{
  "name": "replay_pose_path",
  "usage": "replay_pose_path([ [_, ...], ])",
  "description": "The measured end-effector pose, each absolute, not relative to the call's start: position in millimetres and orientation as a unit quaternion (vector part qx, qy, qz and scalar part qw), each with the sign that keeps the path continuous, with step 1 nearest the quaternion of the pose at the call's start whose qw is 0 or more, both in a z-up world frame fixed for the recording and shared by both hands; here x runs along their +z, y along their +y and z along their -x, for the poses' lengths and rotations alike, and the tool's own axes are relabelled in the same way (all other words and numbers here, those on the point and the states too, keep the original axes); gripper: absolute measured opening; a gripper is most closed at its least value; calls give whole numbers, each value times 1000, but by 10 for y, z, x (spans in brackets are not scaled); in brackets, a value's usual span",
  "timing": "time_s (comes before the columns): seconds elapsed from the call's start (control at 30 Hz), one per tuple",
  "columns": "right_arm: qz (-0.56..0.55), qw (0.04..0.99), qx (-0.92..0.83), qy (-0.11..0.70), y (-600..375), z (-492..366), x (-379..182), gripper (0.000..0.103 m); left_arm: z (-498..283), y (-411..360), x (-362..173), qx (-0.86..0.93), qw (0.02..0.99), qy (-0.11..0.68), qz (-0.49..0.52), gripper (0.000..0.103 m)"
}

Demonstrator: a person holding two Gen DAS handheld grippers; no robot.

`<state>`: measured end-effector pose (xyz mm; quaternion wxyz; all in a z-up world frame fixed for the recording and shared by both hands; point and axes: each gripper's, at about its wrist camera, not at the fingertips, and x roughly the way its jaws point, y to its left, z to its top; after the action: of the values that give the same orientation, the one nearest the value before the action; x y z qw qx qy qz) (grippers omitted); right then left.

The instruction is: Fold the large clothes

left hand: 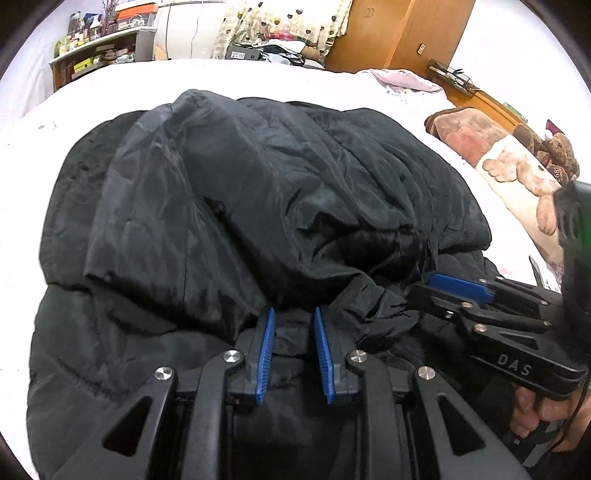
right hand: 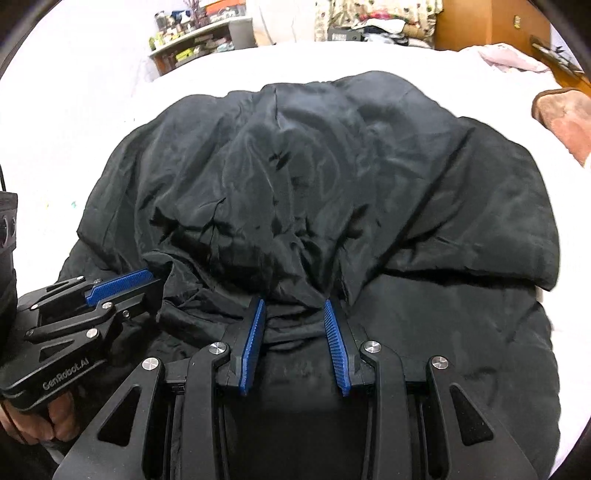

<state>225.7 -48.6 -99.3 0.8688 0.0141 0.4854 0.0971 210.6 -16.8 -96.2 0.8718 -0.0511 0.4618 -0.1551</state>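
A large black padded jacket (left hand: 229, 206) lies on a white bed, its shiny lining side pulled up over the quilted body. In the left wrist view my left gripper (left hand: 294, 317) is shut on a bunched edge of the jacket, fabric pinched between its blue pads. My right gripper (left hand: 436, 286) shows at the right of that view, also buried in the fabric. In the right wrist view the jacket (right hand: 332, 177) fills the frame; my right gripper (right hand: 293, 306) is shut on a gathered fold of it, and my left gripper (right hand: 151, 280) grips the edge at the left.
The white bed sheet (left hand: 55, 122) surrounds the jacket. A bear-print blanket (left hand: 517, 162) lies at the right, with a wooden cabinet (left hand: 399, 33) and cluttered shelves (left hand: 96, 55) beyond the bed. A hand (left hand: 546, 413) holds the right gripper's handle.
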Motion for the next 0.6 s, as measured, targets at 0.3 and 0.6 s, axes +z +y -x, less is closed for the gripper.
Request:
replay_pose_path([
  [0.3, -10, 886, 84, 455, -510, -1615, -642, 34, -1609, -65, -672, -147, 883, 444, 37, 24],
  [0.6, -6, 903, 74, 423, -620, -1033, -239, 35, -996, 113, -272, -139, 899, 413, 37, 24],
])
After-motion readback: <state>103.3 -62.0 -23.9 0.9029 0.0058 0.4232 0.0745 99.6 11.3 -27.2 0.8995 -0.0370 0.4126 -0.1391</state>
